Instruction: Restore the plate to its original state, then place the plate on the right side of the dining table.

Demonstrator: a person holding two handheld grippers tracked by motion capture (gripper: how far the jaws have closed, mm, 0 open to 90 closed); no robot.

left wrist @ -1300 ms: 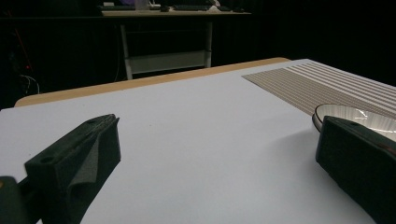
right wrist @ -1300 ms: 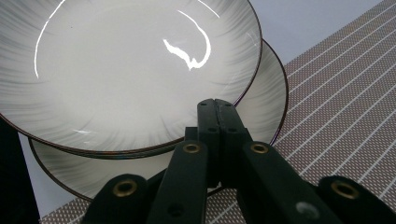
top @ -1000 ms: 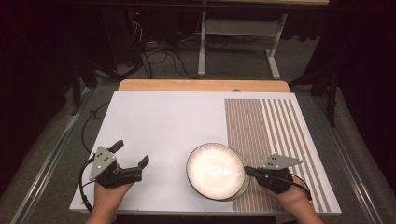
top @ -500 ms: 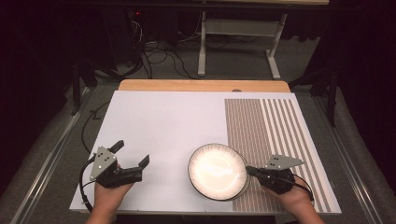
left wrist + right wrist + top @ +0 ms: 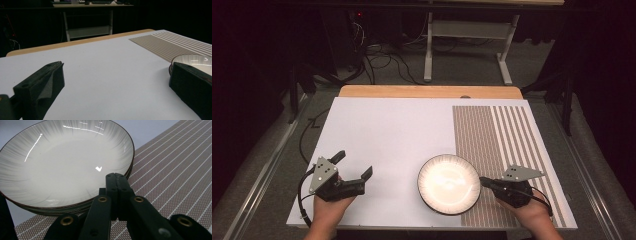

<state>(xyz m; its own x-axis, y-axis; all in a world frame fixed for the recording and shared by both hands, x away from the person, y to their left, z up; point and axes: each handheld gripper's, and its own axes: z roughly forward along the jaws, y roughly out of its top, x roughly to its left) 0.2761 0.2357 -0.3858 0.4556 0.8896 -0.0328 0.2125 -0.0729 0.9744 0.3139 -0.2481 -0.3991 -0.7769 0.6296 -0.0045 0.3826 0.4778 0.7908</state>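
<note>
With my right gripper (image 5: 115, 176) clamped on the plate (image 5: 448, 183) rim and left gripper (image 5: 353, 168) open, I judge lifting comes next.

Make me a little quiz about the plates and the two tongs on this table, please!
1. True or false: the left tongs are gaping wide with nothing between them.
2. Where do the stacked plates sit? A) wholly on the white sheet B) across the edge where the white sheet meets the striped mat C) on the floor
3. Fill in: the right tongs are closed, with their tips at the plates' ____ .

Key: 1 true; 2 B; 3 rim
</note>
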